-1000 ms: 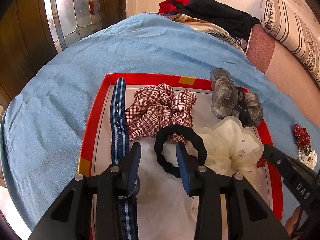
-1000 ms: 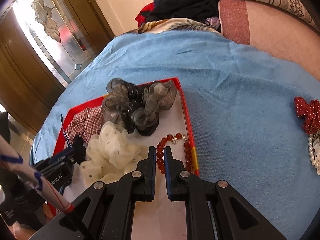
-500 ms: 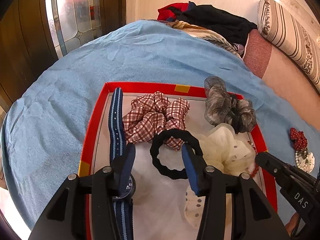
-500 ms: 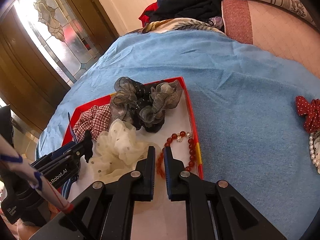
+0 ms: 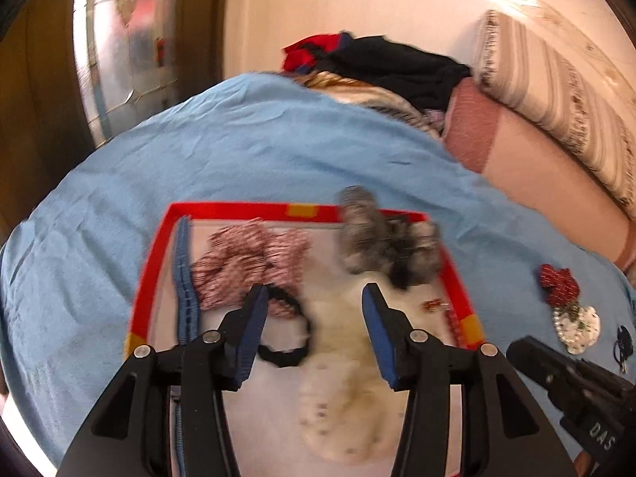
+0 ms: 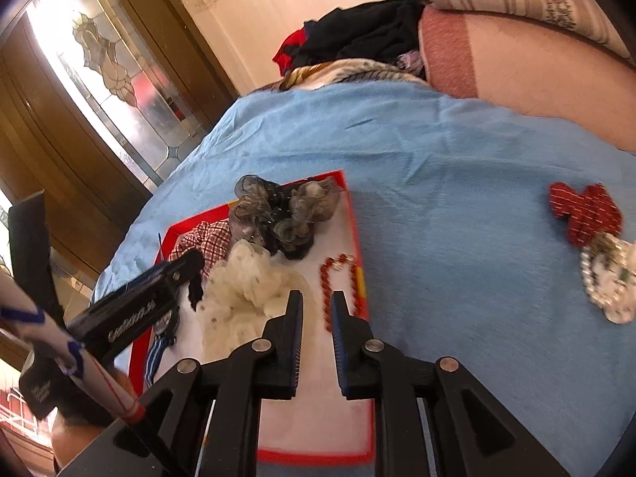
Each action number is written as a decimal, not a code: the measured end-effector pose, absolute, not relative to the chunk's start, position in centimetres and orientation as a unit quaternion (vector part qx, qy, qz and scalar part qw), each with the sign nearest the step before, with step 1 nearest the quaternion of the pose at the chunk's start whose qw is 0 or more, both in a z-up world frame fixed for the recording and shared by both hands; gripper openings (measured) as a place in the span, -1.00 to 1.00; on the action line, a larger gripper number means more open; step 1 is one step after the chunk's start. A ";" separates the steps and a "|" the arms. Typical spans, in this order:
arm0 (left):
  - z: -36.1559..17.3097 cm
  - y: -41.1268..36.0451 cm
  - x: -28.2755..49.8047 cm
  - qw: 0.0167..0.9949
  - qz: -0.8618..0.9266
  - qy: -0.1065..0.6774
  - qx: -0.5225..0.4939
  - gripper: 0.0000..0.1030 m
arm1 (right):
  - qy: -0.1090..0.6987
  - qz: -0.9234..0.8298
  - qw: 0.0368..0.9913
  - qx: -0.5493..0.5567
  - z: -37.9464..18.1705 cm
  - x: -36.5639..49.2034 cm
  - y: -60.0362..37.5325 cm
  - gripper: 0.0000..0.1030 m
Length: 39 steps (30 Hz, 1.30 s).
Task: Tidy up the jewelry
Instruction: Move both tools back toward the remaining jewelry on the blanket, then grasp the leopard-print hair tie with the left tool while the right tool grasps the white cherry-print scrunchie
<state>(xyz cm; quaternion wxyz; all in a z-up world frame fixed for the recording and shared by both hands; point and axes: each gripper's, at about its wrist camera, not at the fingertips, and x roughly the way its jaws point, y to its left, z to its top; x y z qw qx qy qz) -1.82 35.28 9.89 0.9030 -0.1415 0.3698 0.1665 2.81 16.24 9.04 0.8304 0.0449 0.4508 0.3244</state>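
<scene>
A red-rimmed tray (image 5: 151, 262) (image 6: 355, 214) lies on the blue bedspread. It holds a blue striped strap (image 5: 183, 278), a plaid scrunchie (image 5: 246, 262), a black hair tie (image 5: 286, 351), a cream scrunchie (image 5: 338, 357) (image 6: 246, 282), a grey scrunchie (image 5: 381, 246) (image 6: 286, 210) and a red bead bracelet (image 6: 326, 278). My left gripper (image 5: 312, 298) is wide open and empty above the tray. My right gripper (image 6: 317, 298) hangs over the tray's right side, slightly open and empty. A red bow (image 5: 558, 282) (image 6: 584, 210) and a pearl piece (image 5: 576, 324) (image 6: 608, 278) lie on the bedspread right of the tray.
Piled clothes (image 5: 381, 63) lie at the far end of the bed. A striped bolster (image 5: 556, 107) lies along the right on a pink sheet. A small dark item (image 5: 622, 342) lies near the pearl piece. A stained-glass door (image 6: 115, 79) stands at left.
My left gripper has risen and drawn back from the black hair tie, its jaws opening wider. My right gripper has lifted and opened slightly. The left view is blurred by motion.
</scene>
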 end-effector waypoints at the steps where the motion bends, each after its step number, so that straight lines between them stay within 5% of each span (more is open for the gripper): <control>1: 10.1 34.7 -1.7 0.906 0.162 0.367 -0.138 -0.06 | 0.449 0.323 0.832 0.048 9.2 2.5 15.3 -0.69; 17: 9.2 20.7 0.9 0.919 0.016 0.388 -0.064 -0.04 | 0.453 0.170 0.866 0.130 7.4 3.1 -4.8 -0.66; 21: 8.6 18.8 1.0 0.918 -0.003 0.395 -0.042 -0.04 | 0.449 0.130 0.869 0.160 6.7 6.0 -7.9 -0.33; 29: 7.8 18.4 1.7 0.913 -0.002 0.407 -0.036 -0.04 | 0.471 0.116 0.856 0.179 4.2 12.1 -8.0 -0.28; 31: 7.7 18.3 1.9 0.912 -0.004 0.409 -0.035 -0.04 | 0.471 0.116 0.857 0.176 3.8 12.3 -7.6 -0.83; 39: 7.7 17.4 1.9 0.913 -0.015 0.406 -0.033 -0.04 | 0.446 0.190 0.860 0.160 7.3 4.3 -8.1 -0.88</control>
